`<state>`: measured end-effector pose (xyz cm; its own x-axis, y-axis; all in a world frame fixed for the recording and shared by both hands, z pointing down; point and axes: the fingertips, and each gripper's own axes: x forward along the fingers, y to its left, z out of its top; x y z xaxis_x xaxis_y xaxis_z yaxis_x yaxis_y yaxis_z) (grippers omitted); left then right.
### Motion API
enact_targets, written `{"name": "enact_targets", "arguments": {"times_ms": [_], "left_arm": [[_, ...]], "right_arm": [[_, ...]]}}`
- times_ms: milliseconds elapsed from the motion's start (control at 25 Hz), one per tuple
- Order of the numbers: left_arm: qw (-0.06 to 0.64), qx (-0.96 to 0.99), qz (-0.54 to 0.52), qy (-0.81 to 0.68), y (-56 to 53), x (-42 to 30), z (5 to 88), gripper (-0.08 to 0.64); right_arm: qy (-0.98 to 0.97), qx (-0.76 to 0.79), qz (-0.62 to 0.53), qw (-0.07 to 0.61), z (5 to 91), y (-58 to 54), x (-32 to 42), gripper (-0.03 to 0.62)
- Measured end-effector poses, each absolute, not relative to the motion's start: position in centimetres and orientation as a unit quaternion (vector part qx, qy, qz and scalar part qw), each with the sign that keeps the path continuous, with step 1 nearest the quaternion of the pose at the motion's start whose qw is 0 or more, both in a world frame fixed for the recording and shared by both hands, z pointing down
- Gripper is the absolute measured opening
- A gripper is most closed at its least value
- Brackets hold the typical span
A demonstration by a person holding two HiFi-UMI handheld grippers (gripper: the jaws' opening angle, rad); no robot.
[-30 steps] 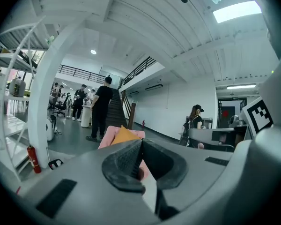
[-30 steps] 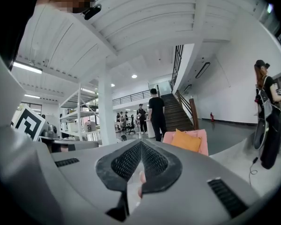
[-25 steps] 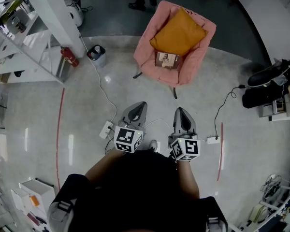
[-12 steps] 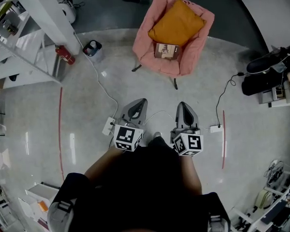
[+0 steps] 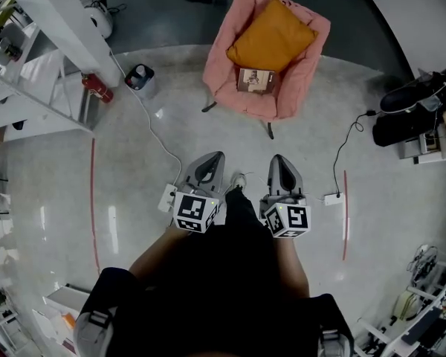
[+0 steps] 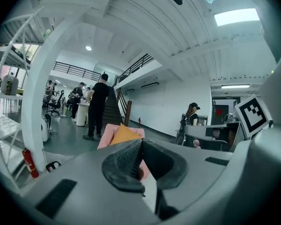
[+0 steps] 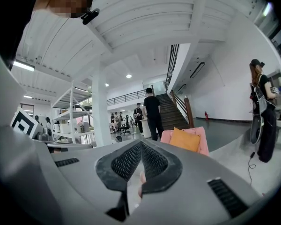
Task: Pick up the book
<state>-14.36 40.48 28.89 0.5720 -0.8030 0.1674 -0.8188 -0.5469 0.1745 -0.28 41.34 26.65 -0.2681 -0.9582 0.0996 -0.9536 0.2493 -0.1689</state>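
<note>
The book (image 5: 256,79) rests on the chair (image 5: 254,104) seat, well apart from the left hand-held gripper (image 5: 212,161) and right hand-held gripper (image 5: 280,162), both closed and empty, evidently pending approach.

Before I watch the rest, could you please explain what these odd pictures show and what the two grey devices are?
There is no robot here: a person holds a two-jaw gripper in each hand. The top-down picture comes from a camera on the person's head; in it the left gripper and right gripper point ahead. The other two pictures come from cameras riding on each gripper, looking along its jaws. Both pairs of jaws are closed and hold nothing. Ahead stands a pink armchair with an orange cushion and the book on its seat, not yet reached.
</note>
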Motion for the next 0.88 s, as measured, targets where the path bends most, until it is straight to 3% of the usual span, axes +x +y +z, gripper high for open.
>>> {"name": "enact_targets", "arguments": {"times_ms": [880], "left_arm": [[0.102, 0.868, 0.041, -0.483, 19.9, -3.1, 28.2, 0.008]], "right_arm": [[0.799, -0.591, -0.110, 0.010, 27.6, 21.5, 10.0, -0.008]]}}
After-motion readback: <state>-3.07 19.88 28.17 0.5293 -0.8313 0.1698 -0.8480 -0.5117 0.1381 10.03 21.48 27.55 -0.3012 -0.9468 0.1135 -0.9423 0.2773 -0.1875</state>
